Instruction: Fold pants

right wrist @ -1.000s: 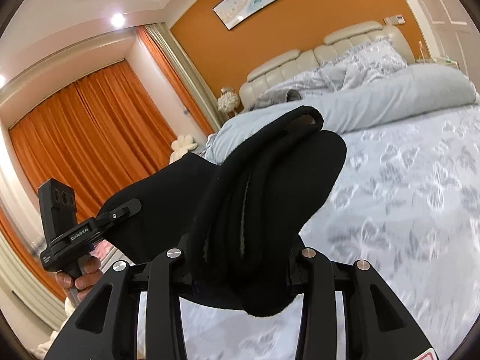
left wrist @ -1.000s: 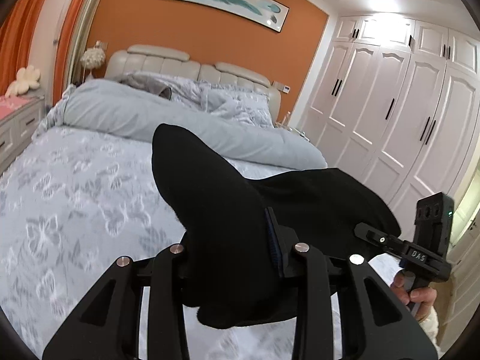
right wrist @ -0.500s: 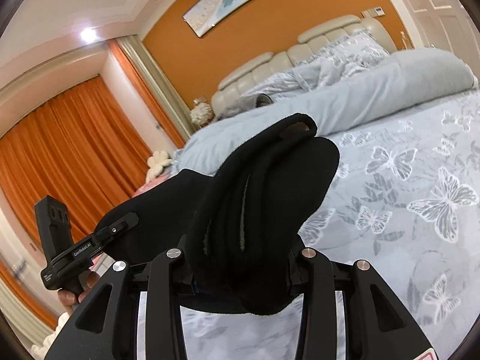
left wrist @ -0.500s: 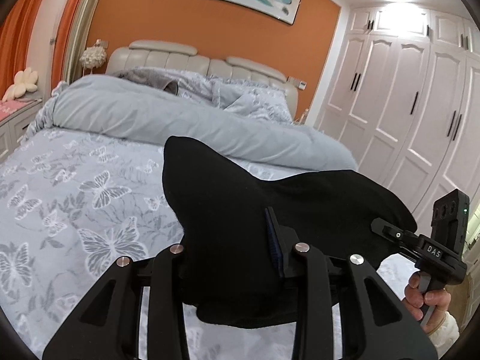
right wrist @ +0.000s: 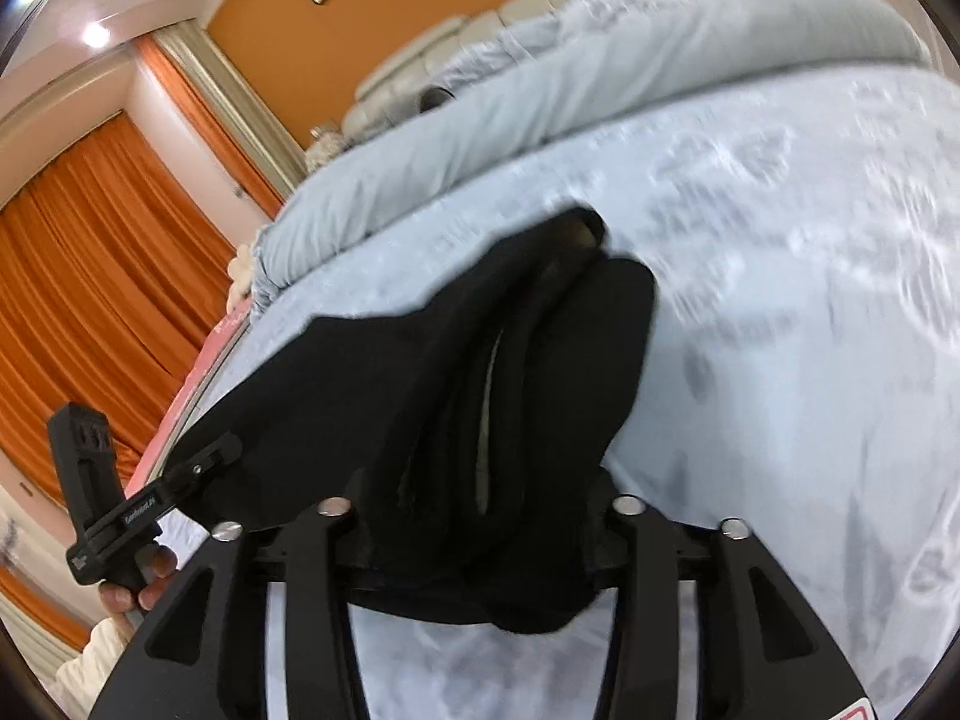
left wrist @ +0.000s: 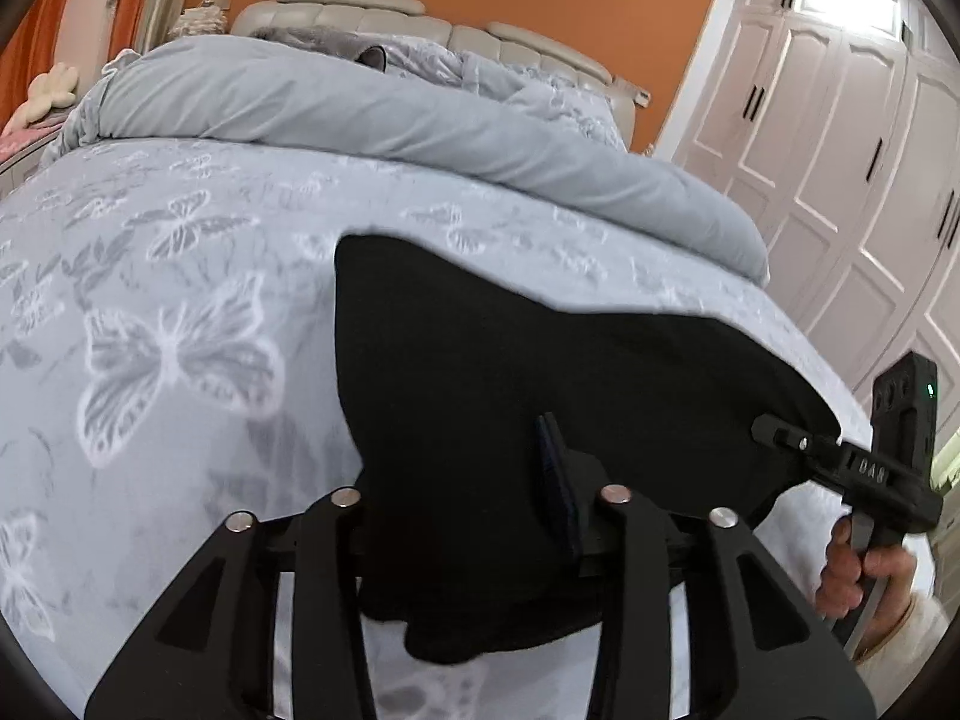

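Note:
Black pants (left wrist: 480,360) hang bunched between my two grippers, low over the butterfly-print bed sheet (left wrist: 180,300). My left gripper (left wrist: 480,480) has one thick fold of them between its fingers; its jaws are opening, and cloth fills the gap. My right gripper (right wrist: 480,480) has the other end of the pants (right wrist: 372,390), several layers thick, between its opening jaws. Each gripper shows in the other's view: the right gripper (left wrist: 780,435) at the cloth's right corner, the left gripper (right wrist: 222,450) at its left corner. Cloth hides the fingertips.
A rolled grey duvet (left wrist: 360,114) and pillows lie across the head of the bed by the padded headboard (left wrist: 372,6). White wardrobe doors (left wrist: 840,150) stand to the right, orange curtains (right wrist: 90,270) to the left. A hand (left wrist: 852,576) holds each gripper's handle.
Both grippers have come down toward the bed with the pants, so the sheet now fills the views. The fingers of the right gripper stand slightly wider apart.

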Demonstrator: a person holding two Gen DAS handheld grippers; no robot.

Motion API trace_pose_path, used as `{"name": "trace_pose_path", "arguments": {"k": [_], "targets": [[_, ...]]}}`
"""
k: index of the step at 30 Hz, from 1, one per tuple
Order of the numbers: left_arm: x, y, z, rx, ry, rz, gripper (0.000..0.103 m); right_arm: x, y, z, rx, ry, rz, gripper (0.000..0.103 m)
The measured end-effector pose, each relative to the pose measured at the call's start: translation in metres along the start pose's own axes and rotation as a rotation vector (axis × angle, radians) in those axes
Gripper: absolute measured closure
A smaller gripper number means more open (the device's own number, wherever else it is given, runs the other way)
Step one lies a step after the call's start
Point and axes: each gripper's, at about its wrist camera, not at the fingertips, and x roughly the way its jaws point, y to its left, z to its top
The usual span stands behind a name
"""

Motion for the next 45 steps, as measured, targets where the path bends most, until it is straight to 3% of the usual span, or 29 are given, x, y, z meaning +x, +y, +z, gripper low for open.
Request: {"name": "trace_pose_path", "arguments": {"k": [3,6,8,9,10,11,13,16,18,20,21,22,25,29,31,32,33,35,39,42,45], "targets": [[-0.002,0.014,-0.022,-0.03,0.072,0.023,0.053,-0.009,-0.016,-0.012,0.029,0.041,-0.038,0.037],[-0.034,0.027,-0.023,-0.052,0.037,0.073,0.053,-0.042,-0.015,-0.012,0.014,0.005,-0.116,0.035],[-0.065,0.03,-0.008,-0.064,-0.029,0.092,0.053,-0.065,0.002,-0.004,-0.039,-0.081,-0.191,0.051],[-0.075,0.027,0.004,-0.062,-0.053,0.094,0.053,-0.073,0.018,0.004,-0.088,-0.108,-0.191,0.079],[-0.082,0.02,0.02,-0.052,-0.077,0.093,0.053,-0.073,0.031,0.012,-0.109,-0.104,-0.168,0.091],[-0.082,0.012,0.032,-0.041,-0.085,0.097,0.052,-0.07,0.045,0.021,-0.116,-0.097,-0.138,0.091],[-0.065,-0.01,0.057,0.001,-0.069,0.118,0.047,-0.052,0.069,0.037,-0.129,-0.073,-0.089,0.091],[-0.016,-0.025,0.072,-0.025,-0.005,0.132,0.042,-0.009,0.085,0.049,-0.174,-0.038,-0.111,0.091],[0.024,-0.021,0.072,-0.072,0.065,0.126,0.042,0.018,0.076,0.051,-0.16,-0.024,-0.148,0.091],[0.059,-0.008,0.065,-0.113,0.106,0.174,0.042,0.038,0.058,0.05,-0.14,-0.009,-0.198,0.093],[0.071,-0.001,0.06,-0.122,0.116,0.215,0.042,0.047,0.041,0.049,-0.128,0.004,-0.237,0.103],[0.083,0.007,0.055,-0.12,0.124,0.223,0.038,0.052,0.027,0.048,-0.112,0.013,-0.24,0.103],[0.092,0.009,0.043,-0.044,0.097,0.242,0.025,0.048,-0.004,0.039,-0.041,-0.032,-0.106,0.103],[0.089,0.01,0.041,-0.067,0.092,0.267,0.02,0.049,-0.011,0.041,0.012,-0.026,-0.074,0.103],[0.073,0.002,0.044,-0.07,0.096,0.316,0.02,0.035,0.004,0.043,0.031,-0.004,-0.161,0.103],[0.06,-0.003,0.042,-0.06,0.087,0.342,0.022,0.019,0.02,0.042,0.01,-0.006,-0.249,0.102],[0.039,-0.015,0.038,-0.027,0.078,0.36,0.022,0.005,0.032,0.039,-0.019,-0.018,-0.301,0.089],[0.007,-0.032,0.032,0.033,0.071,0.352,0.022,-0.033,0.061,0.027,-0.1,-0.058,-0.372,0.088],[-0.071,-0.066,0.003,0.123,0.035,0.377,0.017,-0.111,0.11,-0.016,-0.212,-0.074,-0.429,0.086],[-0.121,-0.082,-0.022,0.121,0.048,0.37,0.016,-0.152,0.124,-0.046,-0.175,-0.085,-0.422,0.065],[-0.164,-0.092,-0.051,0.102,0.057,0.356,0.016,-0.188,0.133,-0.083,-0.149,-0.109,-0.416,0.063]]}}
